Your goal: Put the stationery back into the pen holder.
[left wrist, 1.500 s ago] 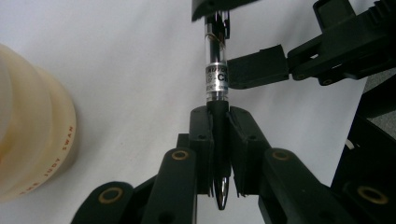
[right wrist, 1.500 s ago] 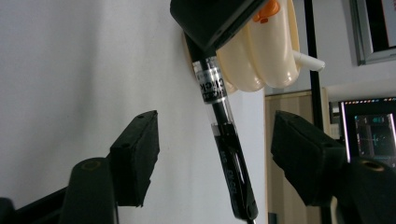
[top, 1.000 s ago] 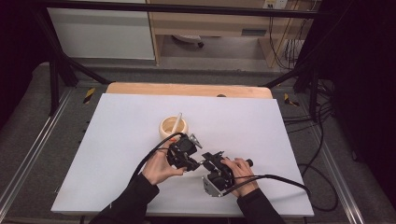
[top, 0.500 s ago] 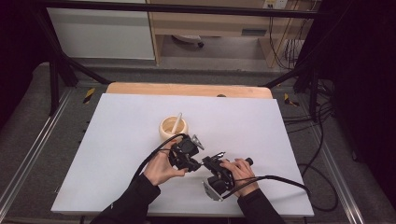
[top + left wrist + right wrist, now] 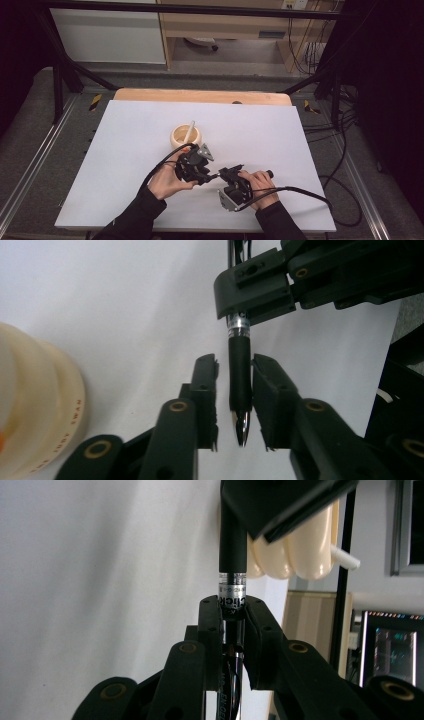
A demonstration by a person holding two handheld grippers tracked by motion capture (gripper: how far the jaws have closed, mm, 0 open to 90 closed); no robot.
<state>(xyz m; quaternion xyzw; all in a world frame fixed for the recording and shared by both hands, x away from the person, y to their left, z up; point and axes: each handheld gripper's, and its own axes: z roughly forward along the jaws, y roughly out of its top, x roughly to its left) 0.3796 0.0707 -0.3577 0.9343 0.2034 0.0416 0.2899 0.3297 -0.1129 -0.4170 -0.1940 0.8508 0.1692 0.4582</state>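
White table [image 5: 125, 150], cream ribbed cup [image 5: 185, 135] standing on it

A cream ridged cup [image 5: 185, 135] with a white stick [image 5: 189, 131] in it stands on the white table [image 5: 125, 150], before a wooden shelf [image 5: 225, 25].

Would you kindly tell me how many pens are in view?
1: a black click pen with a silver tip, held between the two grippers near the table's front. The white stick standing in the cream ribbed holder is too small to identify.
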